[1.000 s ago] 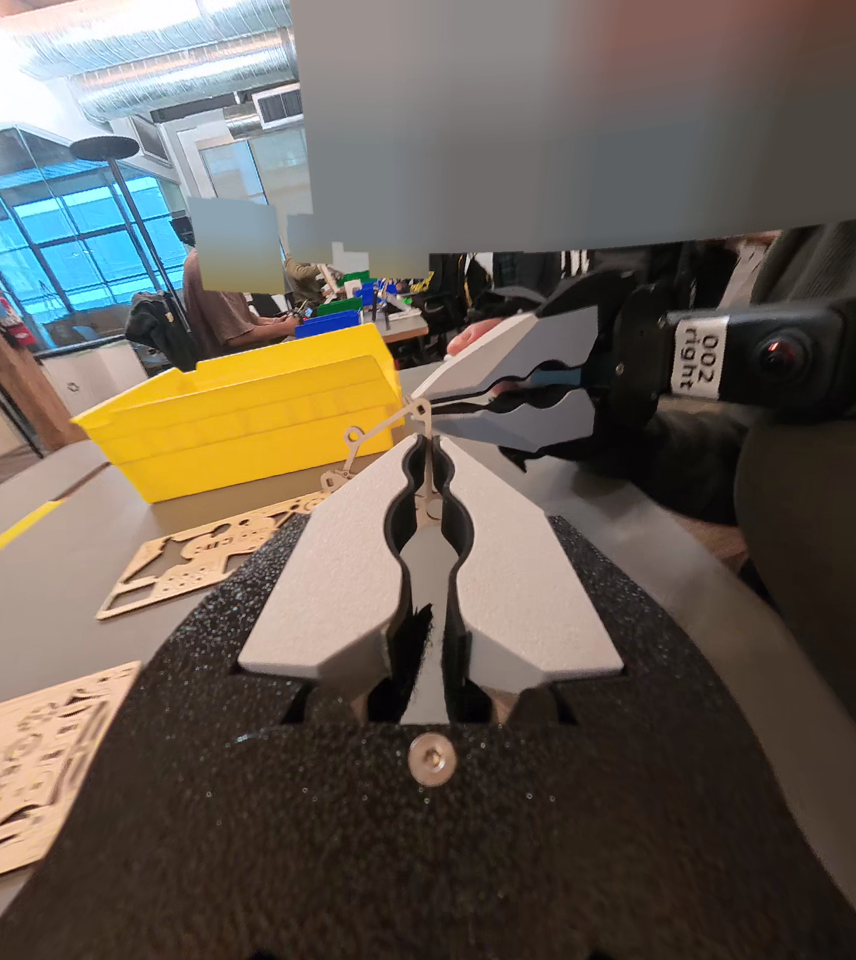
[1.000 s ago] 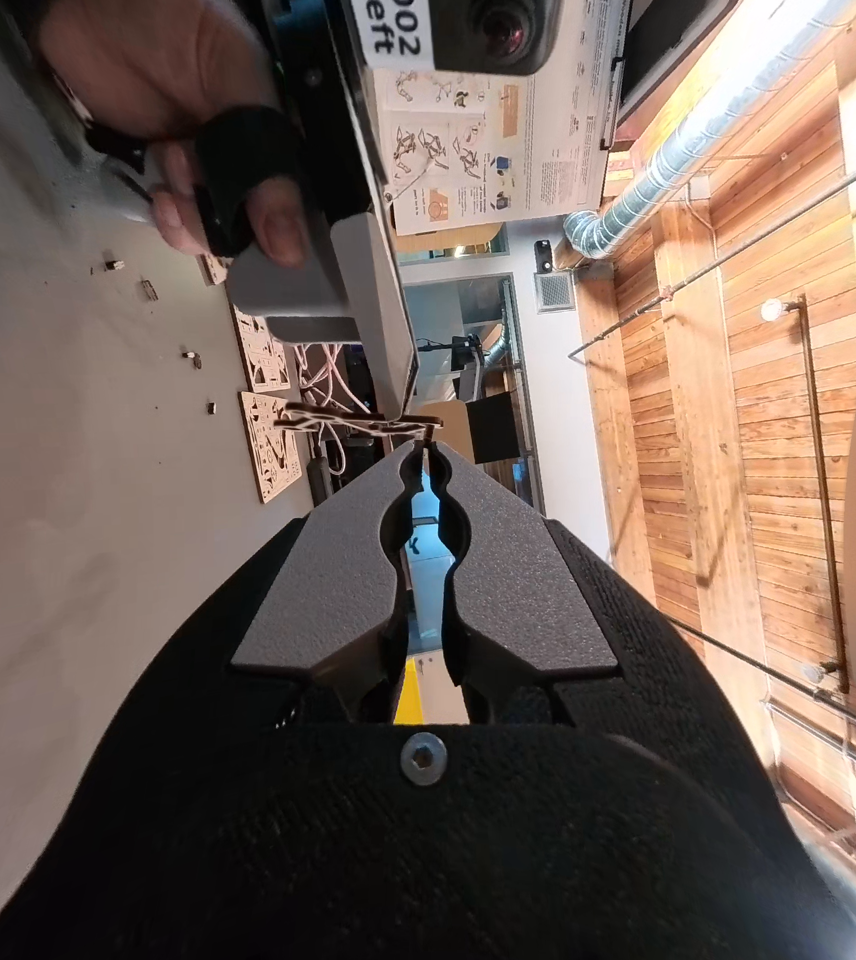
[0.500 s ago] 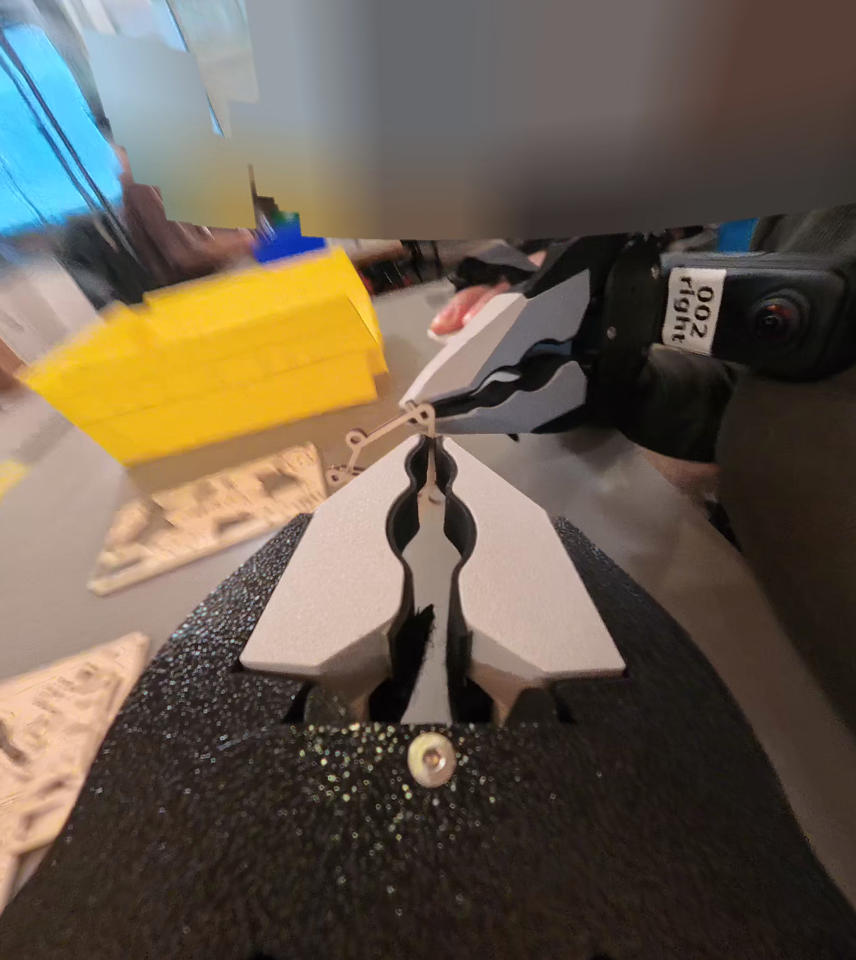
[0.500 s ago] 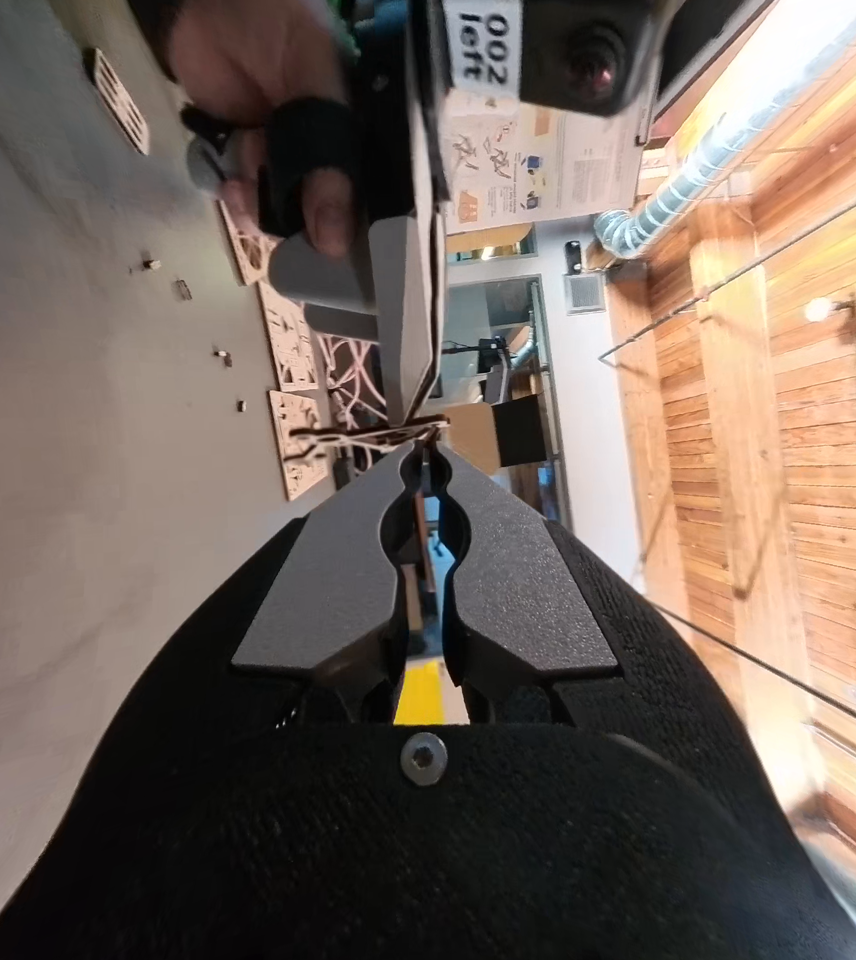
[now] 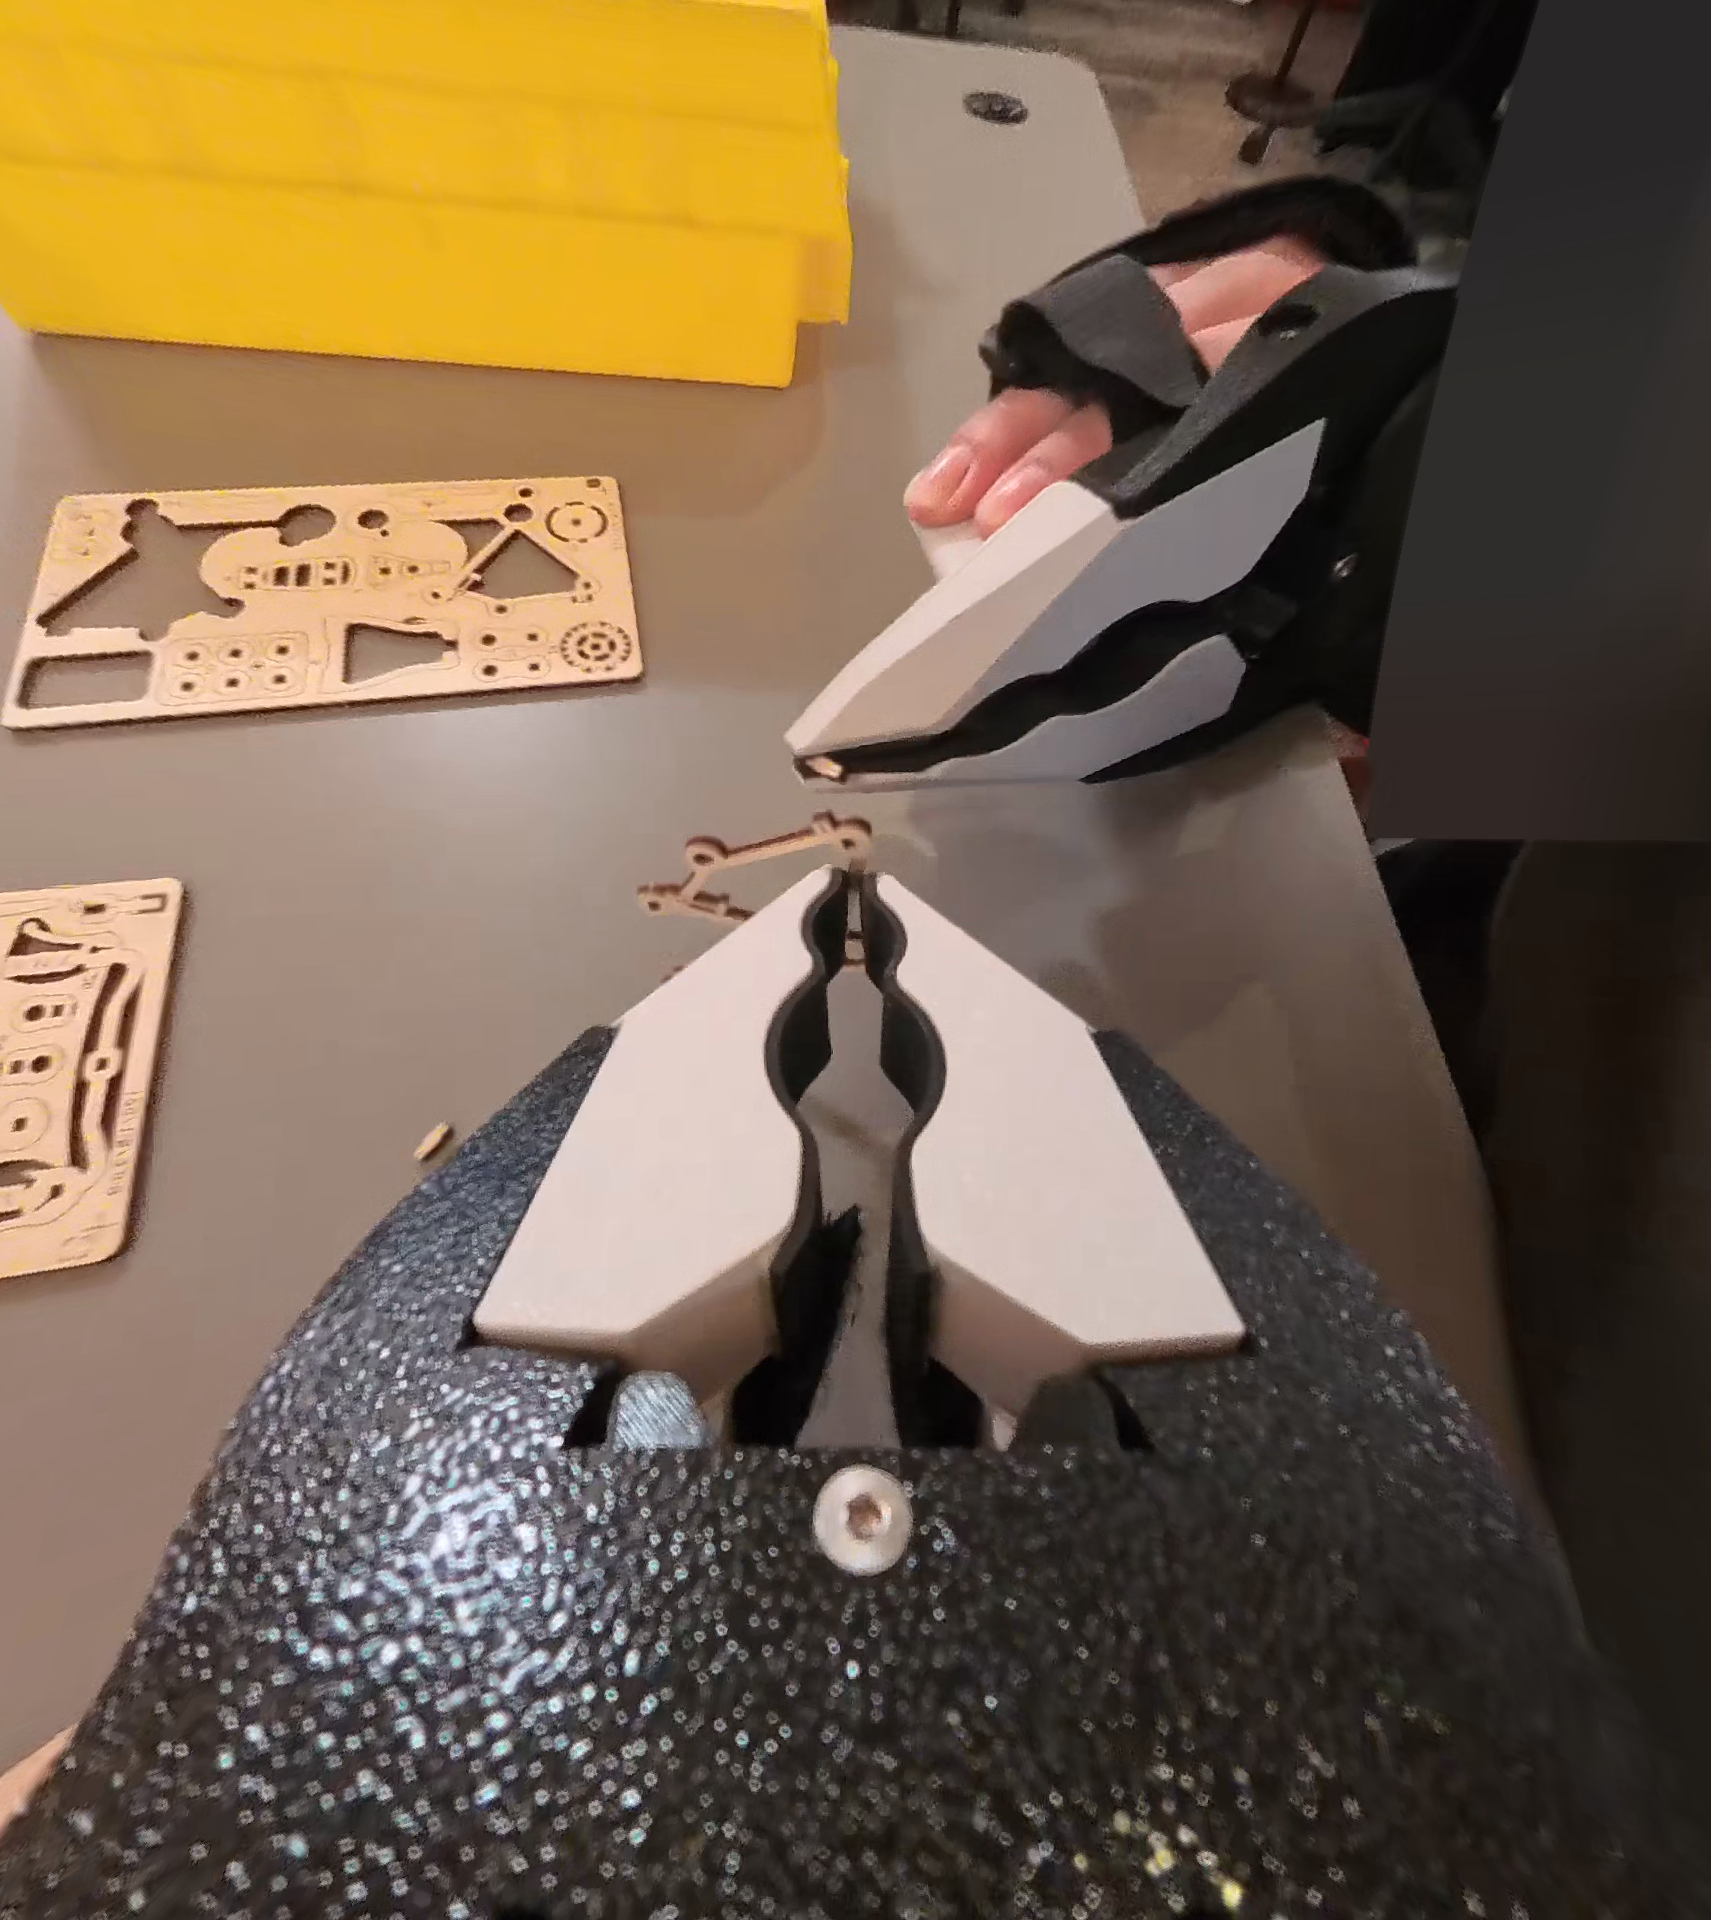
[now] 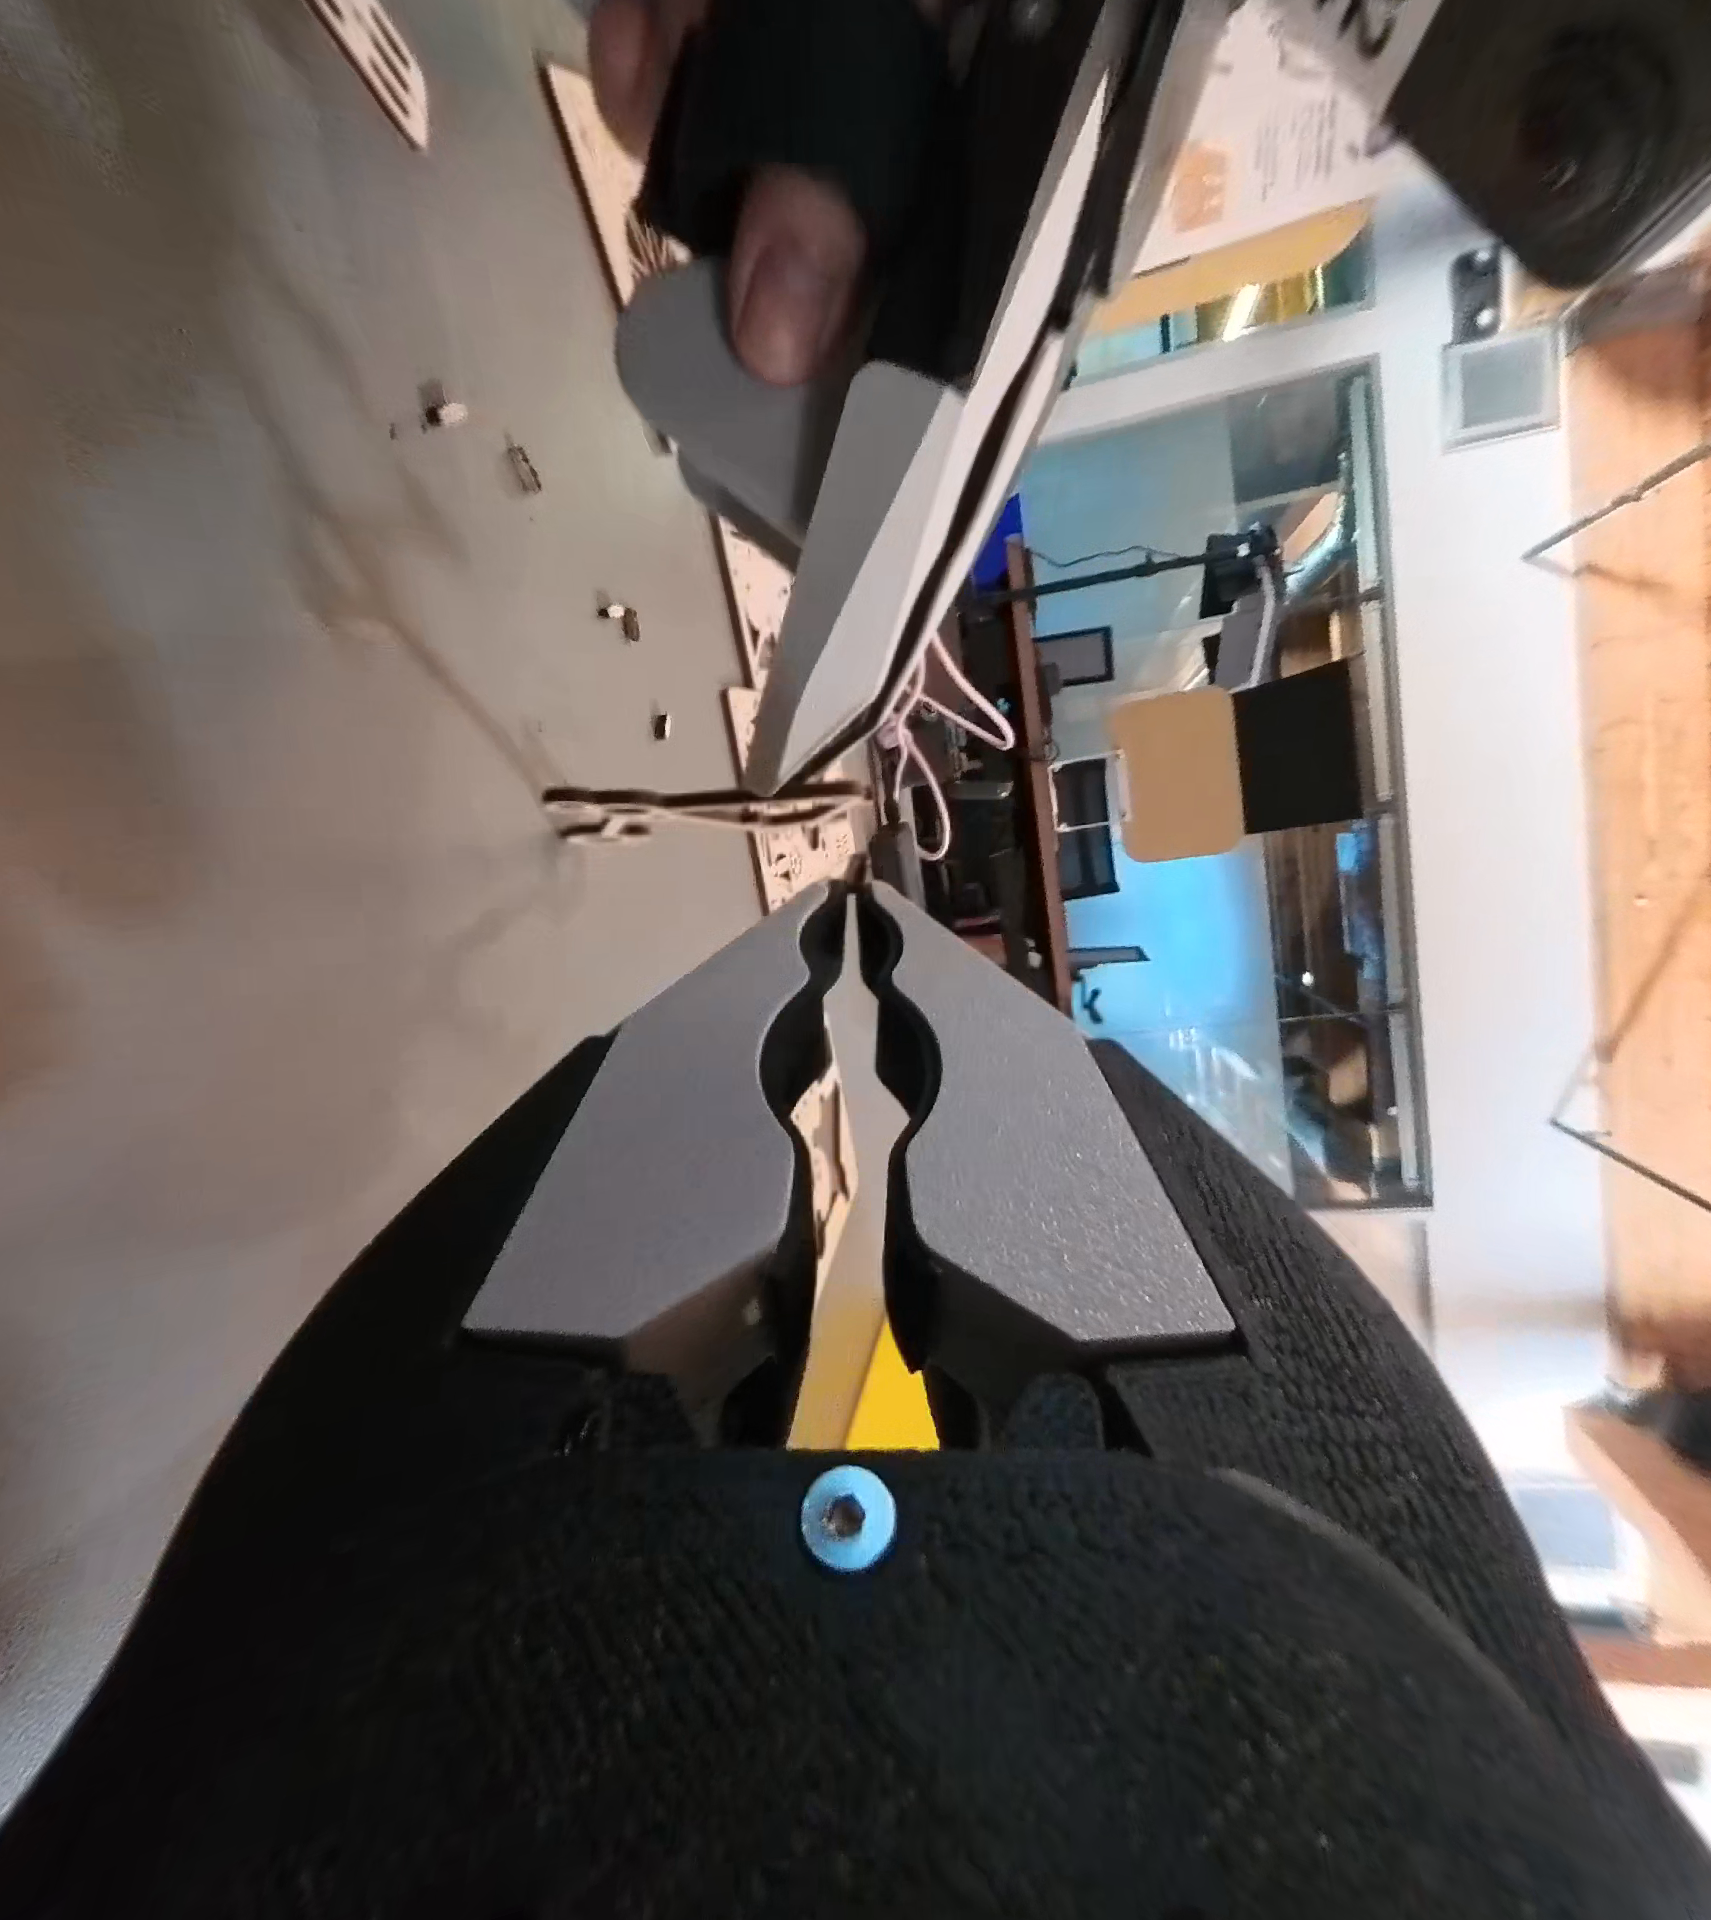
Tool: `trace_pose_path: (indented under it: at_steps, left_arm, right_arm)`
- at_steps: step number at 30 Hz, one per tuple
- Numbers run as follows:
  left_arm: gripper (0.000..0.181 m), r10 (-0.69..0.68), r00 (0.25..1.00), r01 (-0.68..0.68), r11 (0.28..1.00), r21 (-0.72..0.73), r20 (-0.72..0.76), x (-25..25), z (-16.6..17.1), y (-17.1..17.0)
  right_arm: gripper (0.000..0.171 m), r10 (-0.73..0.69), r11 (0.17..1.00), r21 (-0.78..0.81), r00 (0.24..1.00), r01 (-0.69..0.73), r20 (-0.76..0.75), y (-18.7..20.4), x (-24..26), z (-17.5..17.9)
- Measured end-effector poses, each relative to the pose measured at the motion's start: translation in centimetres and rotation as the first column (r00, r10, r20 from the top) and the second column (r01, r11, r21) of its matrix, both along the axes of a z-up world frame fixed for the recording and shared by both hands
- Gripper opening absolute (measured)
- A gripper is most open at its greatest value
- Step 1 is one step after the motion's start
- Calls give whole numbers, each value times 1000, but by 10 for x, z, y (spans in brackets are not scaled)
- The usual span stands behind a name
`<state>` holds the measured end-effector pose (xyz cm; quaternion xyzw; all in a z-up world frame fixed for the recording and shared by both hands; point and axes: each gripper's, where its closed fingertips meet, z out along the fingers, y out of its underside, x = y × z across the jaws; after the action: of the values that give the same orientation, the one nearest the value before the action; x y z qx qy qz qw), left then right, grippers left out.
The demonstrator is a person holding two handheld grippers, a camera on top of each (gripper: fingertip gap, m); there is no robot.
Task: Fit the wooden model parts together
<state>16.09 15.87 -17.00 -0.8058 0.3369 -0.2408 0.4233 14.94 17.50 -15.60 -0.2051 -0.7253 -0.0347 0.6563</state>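
In the left wrist view my left gripper (image 5: 856,883) is shut on a thin wooden linkage part (image 5: 757,864), which sticks out to the left just above the grey table (image 5: 477,831). My right gripper (image 5: 818,767) comes in from the right, shut on a small wooden piece (image 5: 825,770), a short gap above the linkage. In the right wrist view my right gripper (image 6: 856,891) is shut, with the small piece barely visible at its tips. The left gripper (image 6: 778,788) holds the linkage part (image 6: 685,812) edge-on just ahead of it.
Two cut-out wooden part sheets (image 5: 321,603) (image 5: 9,1081) lie on the table to the left. A yellow bin (image 5: 363,177) stands at the back. A small wooden bit (image 5: 432,1145) lies near my left gripper, and more bits (image 6: 518,468) are scattered on the table. The table edge runs along the right.
Both grippers have dropped lower toward the table and the left view now tilts down onto it. The right gripper's tip, which touched the linkage, now stands slightly apart from it.
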Motion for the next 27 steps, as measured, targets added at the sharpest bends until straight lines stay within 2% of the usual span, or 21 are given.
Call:
trace_pose_path:
  at_steps: [6,14,22,27]
  left_arm:
    - [0,18,995,-24,998,-64,-102,-10,-2,-2]
    - [0,-8,988,-3,998,-69,-152,-15,-1,-10]
    - [0,-145,949,85,972,-217,-281,-12,-9,-49]
    - [0,-123,942,55,974,-220,-311,-14,-19,-45]
  right_arm:
    - [0,-24,991,-128,997,33,70,11,-1,-16]
    - [0,82,909,-413,996,-57,44,2,-1,-19]
    - [0,96,929,-366,989,-50,110,-3,-5,-31]
    - [0,96,923,-383,985,-34,145,-1,-6,-38]
